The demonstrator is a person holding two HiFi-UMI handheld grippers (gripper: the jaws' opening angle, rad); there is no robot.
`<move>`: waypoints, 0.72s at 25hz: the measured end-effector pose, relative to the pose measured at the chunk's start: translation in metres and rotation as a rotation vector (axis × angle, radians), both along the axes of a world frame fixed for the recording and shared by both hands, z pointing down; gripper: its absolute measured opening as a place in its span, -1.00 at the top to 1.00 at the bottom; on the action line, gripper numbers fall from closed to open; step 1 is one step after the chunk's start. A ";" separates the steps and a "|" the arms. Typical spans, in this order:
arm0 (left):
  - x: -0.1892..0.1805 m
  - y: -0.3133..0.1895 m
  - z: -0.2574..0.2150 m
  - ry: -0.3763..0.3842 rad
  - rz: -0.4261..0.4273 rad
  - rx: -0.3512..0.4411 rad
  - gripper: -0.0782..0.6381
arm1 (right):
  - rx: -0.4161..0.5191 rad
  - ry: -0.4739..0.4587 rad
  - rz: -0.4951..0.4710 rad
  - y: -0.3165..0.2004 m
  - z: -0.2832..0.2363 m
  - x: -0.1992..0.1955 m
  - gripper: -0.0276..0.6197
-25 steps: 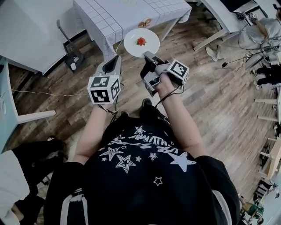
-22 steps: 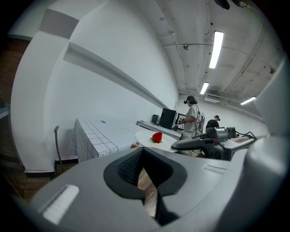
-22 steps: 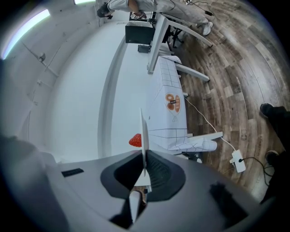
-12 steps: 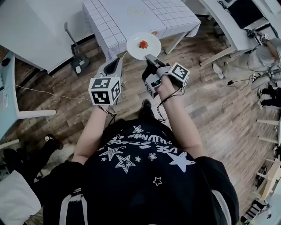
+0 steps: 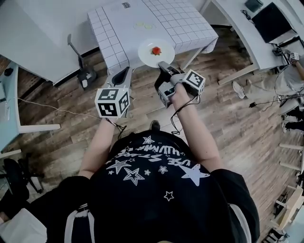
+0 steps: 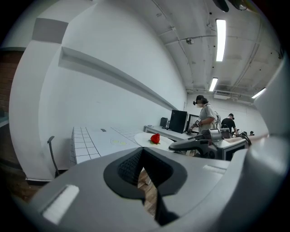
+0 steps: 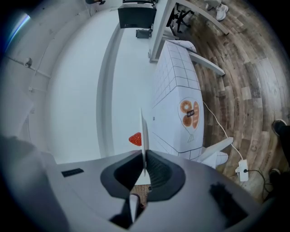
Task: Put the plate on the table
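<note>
Head view: one plate (image 5: 146, 49); one strawberry (image 5: 156, 50).

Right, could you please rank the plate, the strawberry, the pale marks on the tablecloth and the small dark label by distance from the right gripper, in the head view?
1. The plate, held at its near rim by the right gripper.
2. The strawberry, at the plate's middle.
3. The pale marks, on the tablecloth beyond the plate.
4. The small dark label, at the far edge.
</note>
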State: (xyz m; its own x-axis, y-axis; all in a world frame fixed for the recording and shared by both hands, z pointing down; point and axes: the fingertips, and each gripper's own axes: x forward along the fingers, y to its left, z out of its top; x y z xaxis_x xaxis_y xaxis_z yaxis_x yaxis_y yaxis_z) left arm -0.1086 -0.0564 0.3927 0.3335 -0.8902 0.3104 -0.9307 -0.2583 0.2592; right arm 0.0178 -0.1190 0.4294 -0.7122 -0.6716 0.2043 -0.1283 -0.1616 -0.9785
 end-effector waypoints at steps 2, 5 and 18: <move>0.009 -0.009 0.000 0.001 -0.007 -0.003 0.77 | 0.008 -0.005 -0.010 -0.014 0.004 0.009 0.84; 0.031 0.002 0.012 -0.017 -0.020 -0.001 0.77 | 0.004 -0.018 -0.014 -0.002 0.009 0.029 0.84; 0.075 0.033 0.028 -0.049 -0.149 0.019 0.77 | 0.011 -0.071 -0.103 0.021 0.040 0.079 0.84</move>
